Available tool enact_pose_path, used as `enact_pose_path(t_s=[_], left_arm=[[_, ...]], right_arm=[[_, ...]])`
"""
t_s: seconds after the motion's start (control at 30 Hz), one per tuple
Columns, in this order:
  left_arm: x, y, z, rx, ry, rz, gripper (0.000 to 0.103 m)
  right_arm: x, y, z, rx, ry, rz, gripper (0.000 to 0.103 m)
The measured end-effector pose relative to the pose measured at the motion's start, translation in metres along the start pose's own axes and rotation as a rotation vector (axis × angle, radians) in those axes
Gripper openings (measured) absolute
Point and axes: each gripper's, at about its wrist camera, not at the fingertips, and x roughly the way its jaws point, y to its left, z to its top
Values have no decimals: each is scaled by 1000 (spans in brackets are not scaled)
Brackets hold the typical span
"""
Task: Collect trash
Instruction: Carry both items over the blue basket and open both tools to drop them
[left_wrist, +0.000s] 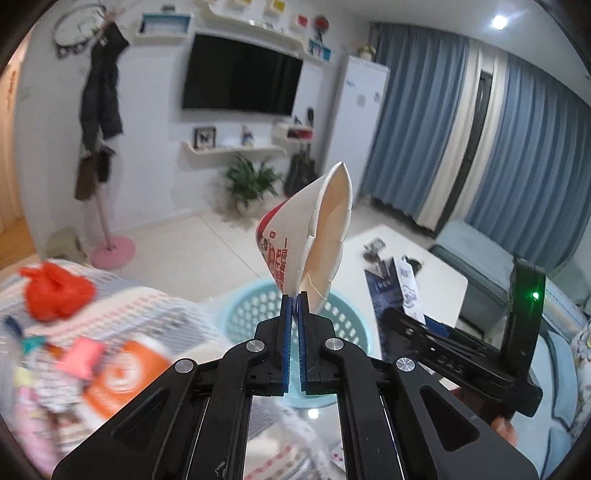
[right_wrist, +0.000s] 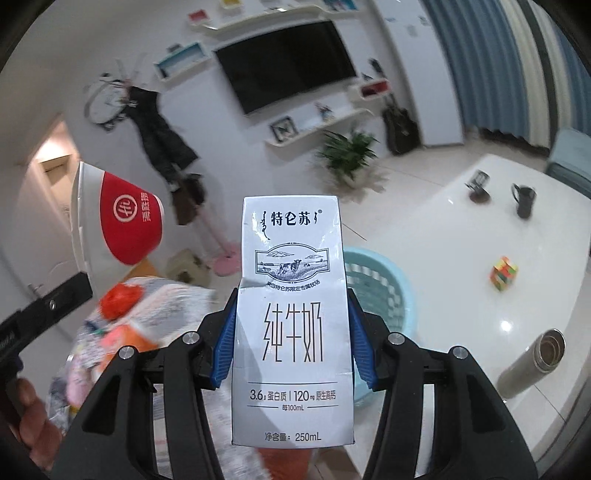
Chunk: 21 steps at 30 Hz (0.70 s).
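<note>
My left claw (left_wrist: 294, 295) pinches a paper bowl (left_wrist: 314, 236) by its rim; my right claw (right_wrist: 291, 332) clamps a milk carton (right_wrist: 291, 317). Both hang near the blue basket (right_wrist: 384, 280), release likely next.

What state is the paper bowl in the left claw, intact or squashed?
Squashed. The paper bowl is pinched at its rim by the shut left claw, and its mouth is folded into a pointed, narrow shape instead of round.
</note>
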Motion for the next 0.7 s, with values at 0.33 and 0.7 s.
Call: enact_pose_path(t_s=[0.33, 0.7], left_arm=[[105, 24, -26, -119, 202, -42, 2], [137, 35, -33, -155, 279, -41, 22]], right_arm=[[79, -28, -20, 30, 157, -71, 50], [114, -19, -23, 24, 214, -110, 51]])
